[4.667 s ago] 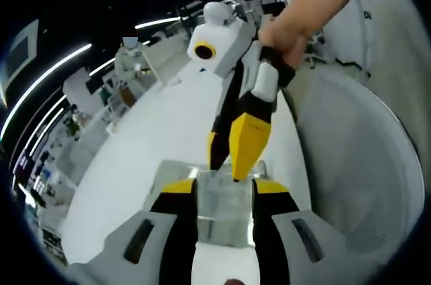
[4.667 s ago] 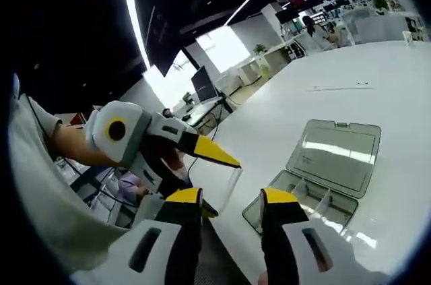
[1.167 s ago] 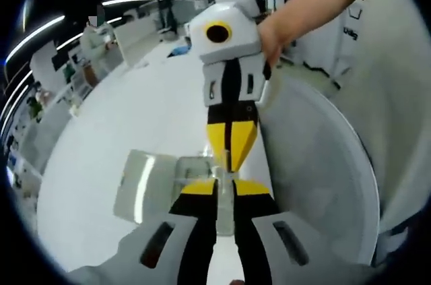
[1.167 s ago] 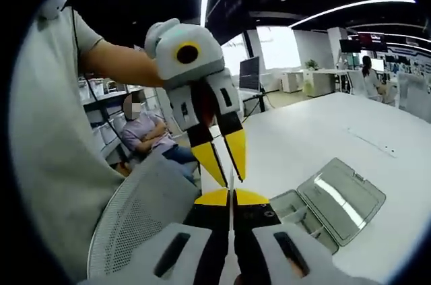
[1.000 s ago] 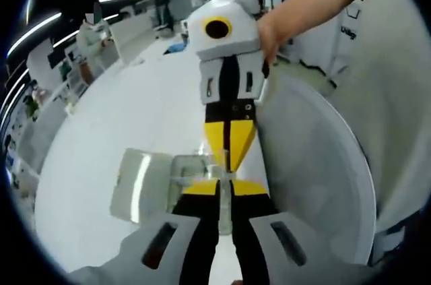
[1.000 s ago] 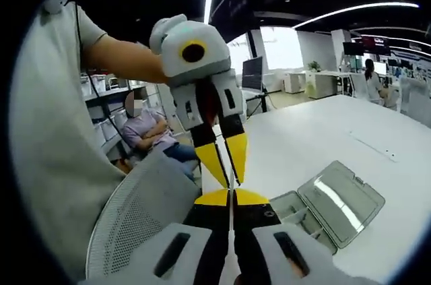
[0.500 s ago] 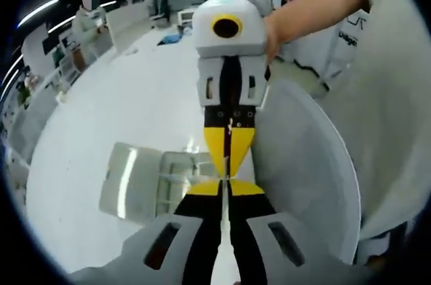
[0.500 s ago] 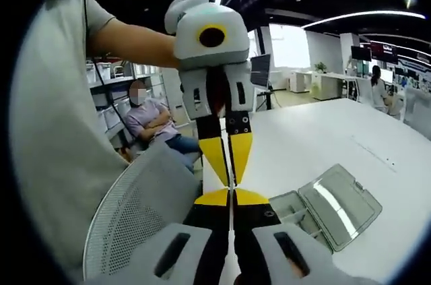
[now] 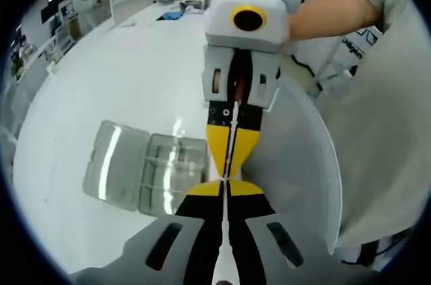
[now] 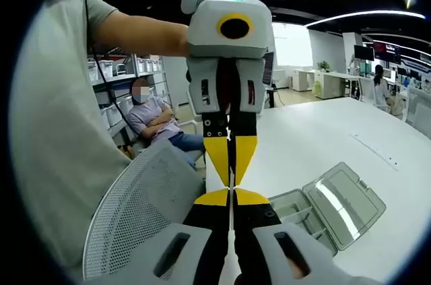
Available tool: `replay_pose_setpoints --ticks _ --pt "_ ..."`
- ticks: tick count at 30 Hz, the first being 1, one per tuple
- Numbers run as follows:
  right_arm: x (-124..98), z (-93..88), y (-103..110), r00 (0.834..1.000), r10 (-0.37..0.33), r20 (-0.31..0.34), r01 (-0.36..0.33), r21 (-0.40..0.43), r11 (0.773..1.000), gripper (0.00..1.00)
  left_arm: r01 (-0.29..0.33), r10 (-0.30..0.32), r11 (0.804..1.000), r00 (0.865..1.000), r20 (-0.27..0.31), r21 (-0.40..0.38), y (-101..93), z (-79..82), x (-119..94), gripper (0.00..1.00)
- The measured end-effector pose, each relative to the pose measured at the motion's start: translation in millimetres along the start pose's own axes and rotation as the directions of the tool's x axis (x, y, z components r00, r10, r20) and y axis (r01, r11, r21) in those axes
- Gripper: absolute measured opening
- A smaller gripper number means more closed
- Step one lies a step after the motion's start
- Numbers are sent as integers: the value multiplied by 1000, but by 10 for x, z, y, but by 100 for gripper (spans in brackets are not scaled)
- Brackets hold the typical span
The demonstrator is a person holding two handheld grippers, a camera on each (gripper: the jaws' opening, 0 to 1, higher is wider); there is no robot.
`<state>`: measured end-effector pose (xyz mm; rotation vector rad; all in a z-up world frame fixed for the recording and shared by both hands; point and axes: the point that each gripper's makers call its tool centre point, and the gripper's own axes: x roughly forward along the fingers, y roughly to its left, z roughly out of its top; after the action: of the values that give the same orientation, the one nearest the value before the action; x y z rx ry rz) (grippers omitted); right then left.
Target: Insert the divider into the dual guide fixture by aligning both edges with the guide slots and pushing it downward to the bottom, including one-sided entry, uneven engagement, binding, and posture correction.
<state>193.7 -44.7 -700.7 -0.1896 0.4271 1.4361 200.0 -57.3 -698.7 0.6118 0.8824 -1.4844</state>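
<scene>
The left gripper [image 9: 225, 189] has its two yellow tips pressed tight on a thin clear sheet, the divider [image 9: 228, 157], seen edge-on as a pale line. The right gripper [image 10: 231, 197] is pinched on the same divider [image 10: 230, 164] w/ its tips nearly together. The 2 grippers meet nose to nose, tips almost touching, w/ the divider running between them. In the left gripper view the right gripper [image 9: 229, 160] points down at the camera; a bare arm [image 9: 330, 12] holds it. In the right gripper view the left gripper [image 10: 230, 164] does the same, held by another arm [image 10: 145, 32].

The divider is up in the air, well apart from the clear box [image 9: 145, 174], the fixture w/ slots. That box lies open on the white table [image 9: 121, 76], lid flat beside the tray part. In the right gripper view the box [image 10: 323, 211] sits low and to the right.

A white mesh chair back [image 10: 141, 211] is close by. The person's grey shirt [image 9: 384, 130] is at the side. Someone sits w/ folded arms [image 10: 158, 123] farther back.
</scene>
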Motion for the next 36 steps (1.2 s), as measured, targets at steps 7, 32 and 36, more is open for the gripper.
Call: replay_pose_setpoints --ticks 7,32,36 --pt "37 -63 16 1000 -10 -4 10 26 1000 0 32 -30 999 995 -90 22 -36 -52 59 0" --pt "-178 -255 -79 994 -85 -70 91 98 991 16 -19 46 997 911 -410 71 257 -296 -15 0" --pt "-197 -246 -64 993 -90 -74 96 89 991 18 -35 71 996 879 -471 84 336 -371 -36 0"
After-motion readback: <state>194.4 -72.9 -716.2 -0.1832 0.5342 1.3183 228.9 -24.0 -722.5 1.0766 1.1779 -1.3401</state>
